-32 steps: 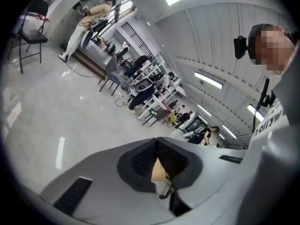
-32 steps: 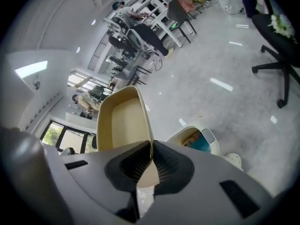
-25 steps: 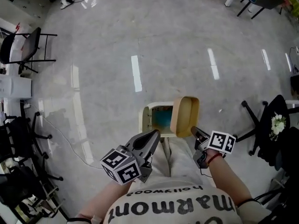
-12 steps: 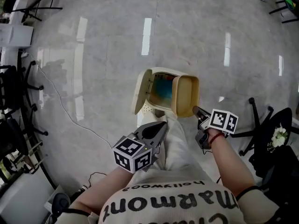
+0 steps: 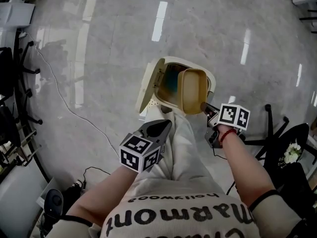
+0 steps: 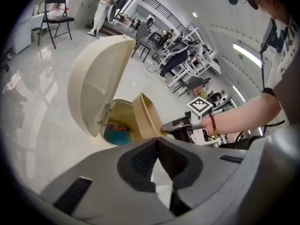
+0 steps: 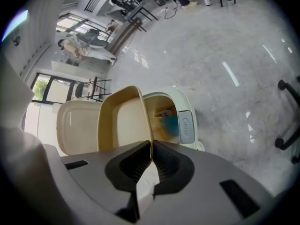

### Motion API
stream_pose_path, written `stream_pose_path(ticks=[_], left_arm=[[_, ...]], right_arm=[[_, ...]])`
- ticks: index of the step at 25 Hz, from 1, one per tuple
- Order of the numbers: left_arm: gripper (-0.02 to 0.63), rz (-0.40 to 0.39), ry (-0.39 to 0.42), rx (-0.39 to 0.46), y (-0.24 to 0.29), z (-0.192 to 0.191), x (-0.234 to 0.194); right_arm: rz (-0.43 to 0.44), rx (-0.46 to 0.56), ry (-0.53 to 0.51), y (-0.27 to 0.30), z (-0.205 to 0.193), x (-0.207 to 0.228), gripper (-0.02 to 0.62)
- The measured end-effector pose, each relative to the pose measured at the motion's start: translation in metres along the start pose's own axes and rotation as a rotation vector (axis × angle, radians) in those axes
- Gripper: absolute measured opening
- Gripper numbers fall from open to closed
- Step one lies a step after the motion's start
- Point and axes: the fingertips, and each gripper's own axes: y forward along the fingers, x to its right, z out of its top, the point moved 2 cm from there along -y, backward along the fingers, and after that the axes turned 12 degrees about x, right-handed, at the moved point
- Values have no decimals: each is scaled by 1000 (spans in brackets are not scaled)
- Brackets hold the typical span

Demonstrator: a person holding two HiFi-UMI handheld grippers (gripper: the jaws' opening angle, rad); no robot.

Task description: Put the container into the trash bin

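While in right gripper (image 5: 204, 106), container (image 5: 193, 90) over trash bin (image 5: 208, 76) (open).

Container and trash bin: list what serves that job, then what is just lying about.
In the job:
- container, pinched by its rim in the right gripper
- trash bin, lid open
- left gripper, jaws together, empty

Lying about:
- cable on the floor
- office chair
- white flowers

In the head view's centre, the tan plastic container (image 5: 192, 90) hides much of the cream lidded trash bin's (image 5: 148, 86) mouth; I cannot identify the blurred blue item (image 7: 171, 122) inside; the lower right edge cuts the black office chair (image 5: 301, 134).
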Motion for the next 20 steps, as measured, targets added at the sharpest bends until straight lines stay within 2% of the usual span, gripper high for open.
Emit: stream_pose_path(ticks=[3, 9, 16, 20], left_arm=[[-9, -35, 12, -28, 14, -5, -4], [-9, -104, 96, -104, 35, -7, -5], [-9, -61, 140, -163, 35, -30, -11], [-9, -50, 117, -175, 42, -42, -12]], right_arm=[[-40, -31, -35, 16, 0, 13, 20], [-109, -79, -138, 37, 2, 20, 20], [-299, -123, -259, 44, 5, 27, 20], [-403, -140, -321, 50, 7, 30, 20]])
